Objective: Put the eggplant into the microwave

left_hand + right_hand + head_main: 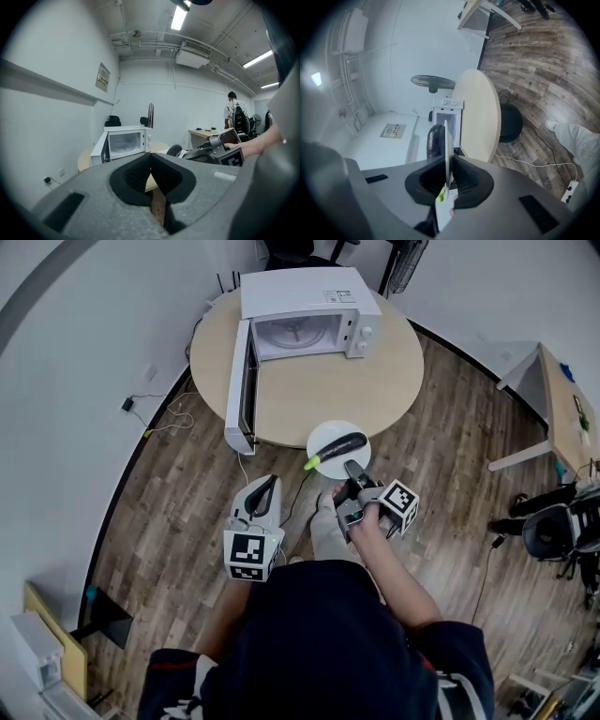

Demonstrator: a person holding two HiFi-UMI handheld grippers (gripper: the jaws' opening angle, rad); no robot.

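Observation:
A dark eggplant (pixel 339 445) with a yellow-green stem lies on a white plate (pixel 323 437), held in the air at the near edge of the round table (pixel 309 390). My right gripper (pixel 356 472) is shut on the plate's near rim; in the right gripper view the plate (pixel 447 154) runs edge-on between the jaws with the eggplant (pixel 436 140) on its left. The white microwave (pixel 305 313) stands at the table's far side, its door (pixel 240 388) swung open to the left. My left gripper (pixel 264 495) hangs low beside me, shut and holding nothing.
A desk (pixel 567 409) and a dark chair (pixel 553 531) stand at the right. Cables (pixel 159 418) trail on the wood floor to the left of the table. In the left gripper view a person (pixel 234 112) stands at the far wall beside a desk (pixel 204 136).

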